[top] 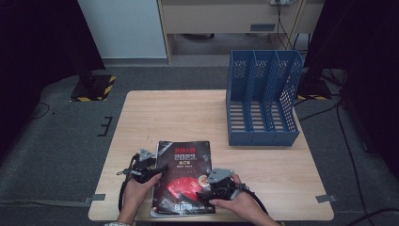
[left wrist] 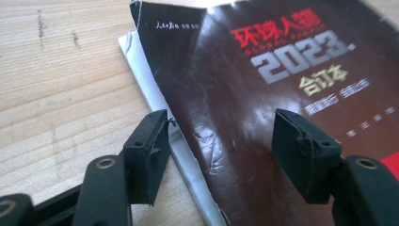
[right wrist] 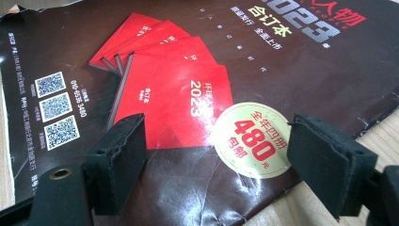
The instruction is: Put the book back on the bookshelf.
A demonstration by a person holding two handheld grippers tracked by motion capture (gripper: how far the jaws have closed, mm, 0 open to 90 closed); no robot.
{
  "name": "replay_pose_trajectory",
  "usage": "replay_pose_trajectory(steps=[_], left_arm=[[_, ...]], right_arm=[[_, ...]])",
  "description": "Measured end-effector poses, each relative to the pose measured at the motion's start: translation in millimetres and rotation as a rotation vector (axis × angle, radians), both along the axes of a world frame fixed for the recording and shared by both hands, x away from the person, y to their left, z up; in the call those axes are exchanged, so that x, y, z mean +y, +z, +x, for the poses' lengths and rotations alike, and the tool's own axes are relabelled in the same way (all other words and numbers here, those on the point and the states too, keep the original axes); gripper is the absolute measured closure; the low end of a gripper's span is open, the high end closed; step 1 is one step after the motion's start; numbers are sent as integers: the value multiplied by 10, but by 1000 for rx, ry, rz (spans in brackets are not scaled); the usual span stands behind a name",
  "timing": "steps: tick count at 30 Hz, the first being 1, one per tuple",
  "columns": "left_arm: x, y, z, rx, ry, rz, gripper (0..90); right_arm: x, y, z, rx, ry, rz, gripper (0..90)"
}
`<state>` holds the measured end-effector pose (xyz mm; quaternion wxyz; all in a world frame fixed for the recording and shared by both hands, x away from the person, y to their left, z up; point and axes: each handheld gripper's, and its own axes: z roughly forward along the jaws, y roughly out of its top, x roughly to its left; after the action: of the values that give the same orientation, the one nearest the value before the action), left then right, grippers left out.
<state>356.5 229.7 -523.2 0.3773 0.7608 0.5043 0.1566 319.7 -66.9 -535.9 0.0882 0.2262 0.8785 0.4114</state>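
A dark glossy magazine (top: 184,162) with red and silver "2023" lettering lies flat on the near part of the wooden table (top: 188,110). My left gripper (top: 159,170) is at the magazine's left edge. In the left gripper view its jaws (left wrist: 220,129) stand apart, one over bare wood beside the torn spine, the other over the cover (left wrist: 244,89). My right gripper (top: 204,188) is over the magazine's lower right part. Its jaws (right wrist: 214,139) are spread above the red fanned booklets and a round price sticker (right wrist: 251,139). Neither gripper's pads press on anything.
A blue three-slot file rack (top: 261,101) stands upright at the table's far right, its slots facing the near side. Bare wood lies between the rack and the magazine. The table's near edge (top: 282,217) runs just below the hands.
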Motion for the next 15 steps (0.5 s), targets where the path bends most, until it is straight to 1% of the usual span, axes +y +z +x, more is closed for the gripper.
replay_pose_trajectory(steps=[1, 2, 3, 4, 6, 8, 9, 10, 12, 15], left_arm=[[-12, 12, -9, -4, -3, -3, 387], [-30, 22, -19, -9, -15, 9, 386], [-30, 22, -19, -9, -15, 9, 387], [-62, 33, -37, -3, -35, 1, 386], [-69, 47, -54, -7, -40, 9, 387], [-55, 62, -72, -4, -37, -9, 388], [-46, 65, -82, -3, -35, -9, 391], [-39, 63, -88, -2, -31, 3, 390], [-38, 50, -79, -8, -20, 43, 376], [-46, 10, -43, -4, -16, 83, 328]], right_arm=[[0, 0, 0, 0, 0, 0, 207], [1, 0, -2, 0, 0, -1, 208], [1, 0, -2, 0, 0, -1, 208], [2, -1, -7, -4, -1, -4, 208], [2, -1, -9, -4, -1, -4, 208], [0, -1, -10, -4, 0, -4, 208], [-3, -1, -12, -5, 0, -4, 208], [-6, -1, -15, -5, 1, -6, 208], [-9, -2, -16, -5, 2, -4, 208], [-9, -1, -15, -3, 0, -5, 208]])
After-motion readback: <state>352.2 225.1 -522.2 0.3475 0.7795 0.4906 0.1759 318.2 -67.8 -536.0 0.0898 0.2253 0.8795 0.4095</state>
